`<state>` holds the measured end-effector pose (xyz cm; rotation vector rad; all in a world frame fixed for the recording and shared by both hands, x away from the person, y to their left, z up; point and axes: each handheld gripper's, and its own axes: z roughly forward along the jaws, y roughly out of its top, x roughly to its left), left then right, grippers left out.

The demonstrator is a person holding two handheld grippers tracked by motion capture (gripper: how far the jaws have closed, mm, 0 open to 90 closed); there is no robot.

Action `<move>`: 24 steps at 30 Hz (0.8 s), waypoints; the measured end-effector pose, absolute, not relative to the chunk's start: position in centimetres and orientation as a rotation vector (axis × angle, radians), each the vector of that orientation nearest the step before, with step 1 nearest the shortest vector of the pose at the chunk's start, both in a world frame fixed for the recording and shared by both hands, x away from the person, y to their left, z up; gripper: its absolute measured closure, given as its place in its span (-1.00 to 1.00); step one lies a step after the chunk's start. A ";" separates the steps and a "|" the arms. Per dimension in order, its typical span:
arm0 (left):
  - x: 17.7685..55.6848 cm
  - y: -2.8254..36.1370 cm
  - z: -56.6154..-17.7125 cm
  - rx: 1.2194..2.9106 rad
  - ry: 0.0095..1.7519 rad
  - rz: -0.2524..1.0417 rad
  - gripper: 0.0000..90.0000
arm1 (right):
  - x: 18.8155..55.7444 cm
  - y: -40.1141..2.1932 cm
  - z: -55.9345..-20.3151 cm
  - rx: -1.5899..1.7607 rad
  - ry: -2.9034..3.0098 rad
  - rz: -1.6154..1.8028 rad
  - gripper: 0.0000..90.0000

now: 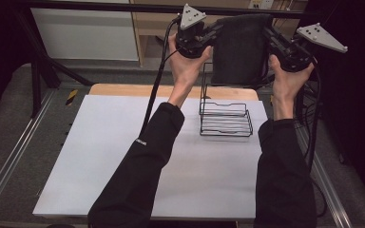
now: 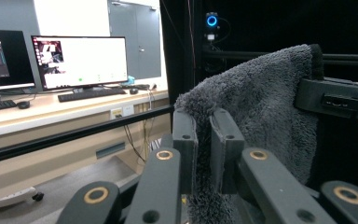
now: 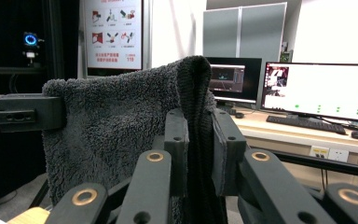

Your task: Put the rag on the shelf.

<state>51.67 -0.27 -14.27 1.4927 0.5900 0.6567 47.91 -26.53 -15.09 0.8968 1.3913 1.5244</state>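
Both gripper views show towel [image 2: 261,107] pile; high view adds a rack [image 1: 225,118].

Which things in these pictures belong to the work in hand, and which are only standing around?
In the job:
- dark grey towel, held up by its two top corners
- left tool, shut on one corner
- right tool, shut on the other corner
- black wire rack on the table below the towel, likely where it goes

Just around:
- monitors
- keyboard
- wall poster
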 end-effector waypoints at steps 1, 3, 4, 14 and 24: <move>51.7 -0.2 -14.5 1.499 0.582 0.658 0.82 | 47.9 -26.6 -15.3 0.902 1.399 1.527 0.75; 51.7 -0.3 -14.9 1.512 0.577 0.647 0.82 | 47.8 -26.7 -15.7 0.909 1.411 1.523 0.75; 51.7 -0.3 -15.2 1.521 0.577 0.648 0.82 | 47.8 -26.7 -16.0 0.911 1.418 1.517 0.75; 51.6 -0.2 -17.4 1.568 0.563 0.622 0.82 | 47.8 -27.0 -18.4 0.940 1.472 1.491 0.75; 50.6 -0.3 -18.0 1.585 0.525 0.604 0.82 | 47.0 -27.6 -19.6 0.941 1.475 1.505 0.75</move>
